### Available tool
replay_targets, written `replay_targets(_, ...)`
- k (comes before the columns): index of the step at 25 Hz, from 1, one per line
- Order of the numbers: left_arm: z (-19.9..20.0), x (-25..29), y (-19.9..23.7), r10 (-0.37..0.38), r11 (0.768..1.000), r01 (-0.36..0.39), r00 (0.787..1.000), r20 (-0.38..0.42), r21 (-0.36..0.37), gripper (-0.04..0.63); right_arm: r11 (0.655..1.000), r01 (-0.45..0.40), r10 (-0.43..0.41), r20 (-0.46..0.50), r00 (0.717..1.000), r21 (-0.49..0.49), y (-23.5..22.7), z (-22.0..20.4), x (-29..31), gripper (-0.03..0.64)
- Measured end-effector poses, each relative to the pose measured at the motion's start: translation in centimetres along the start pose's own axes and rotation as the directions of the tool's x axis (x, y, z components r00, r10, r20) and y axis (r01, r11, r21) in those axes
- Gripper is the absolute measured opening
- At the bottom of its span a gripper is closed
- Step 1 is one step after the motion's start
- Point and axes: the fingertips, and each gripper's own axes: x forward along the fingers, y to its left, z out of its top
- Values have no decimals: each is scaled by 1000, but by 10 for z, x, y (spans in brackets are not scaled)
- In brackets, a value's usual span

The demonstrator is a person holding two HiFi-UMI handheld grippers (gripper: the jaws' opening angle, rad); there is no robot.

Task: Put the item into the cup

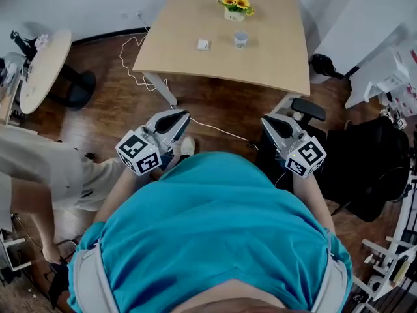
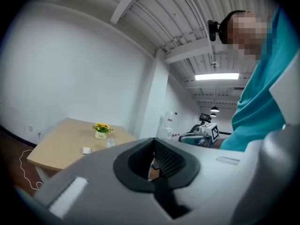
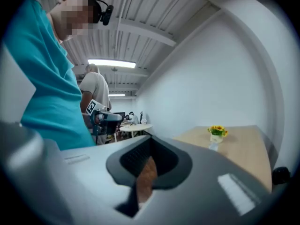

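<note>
A small clear cup (image 1: 241, 39) stands on the light wooden table (image 1: 273, 64), far ahead of me. A small white square item (image 1: 204, 44) lies on the table to the cup's left. From the left gripper view, the cup (image 2: 110, 143) and the item (image 2: 86, 150) appear small and distant. I hold both grippers close to my body, well short of the table. The left gripper (image 1: 177, 115) (image 2: 157, 172) has its jaws together and holds nothing. The right gripper (image 1: 270, 121) (image 3: 140, 191) is shut and empty too; beyond it the cup (image 3: 213, 146) shows faintly.
A pot of yellow flowers (image 1: 236, 7) stands behind the cup. A white cable (image 1: 130, 60) trails on the wooden floor by the table's left corner. A black stool (image 1: 307, 109) and black bag (image 1: 365, 168) are at the right. A round table (image 1: 45, 64) and a seated person (image 1: 45, 168) are at the left.
</note>
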Motion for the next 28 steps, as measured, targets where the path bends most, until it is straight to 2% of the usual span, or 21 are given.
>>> replay_targets(5,7,8,91,-38,999,39,999,25,-10,3,999,45,-44,-39,998,3,-30,4,75,2)
replay_targets(9,12,23,178,-99,995,99,995,6,5,3,988,154,-153,-53,987,20,-76,14,149,3)
replay_targets(11,18,37,216,-139,990,140,990,-17,13,3,981,191,-187,-92,978,32,-105,11,184,6)
replay_targets(15,20,73,284,-191,980,194,980,-62,50,3,984,177,-173,-192,966,6,-171,-9,253,36)
replay_targets(19,20,95,329,-153,987,156,986,-68,36,3,994,108,-112,-284,952,-31,-219,-31,309,63)
replay_targets(23,14,120,348,-90,995,93,991,-95,28,3,998,-33,12,-372,928,-50,-265,-62,367,83)
replay_targets(25,10,133,356,-51,999,52,993,-110,12,3,991,-118,81,-423,902,-63,-286,-79,400,83)
replay_targets(28,4,144,363,36,998,-41,992,-118,-38,3,972,-231,171,-525,834,-52,-307,-110,444,83)
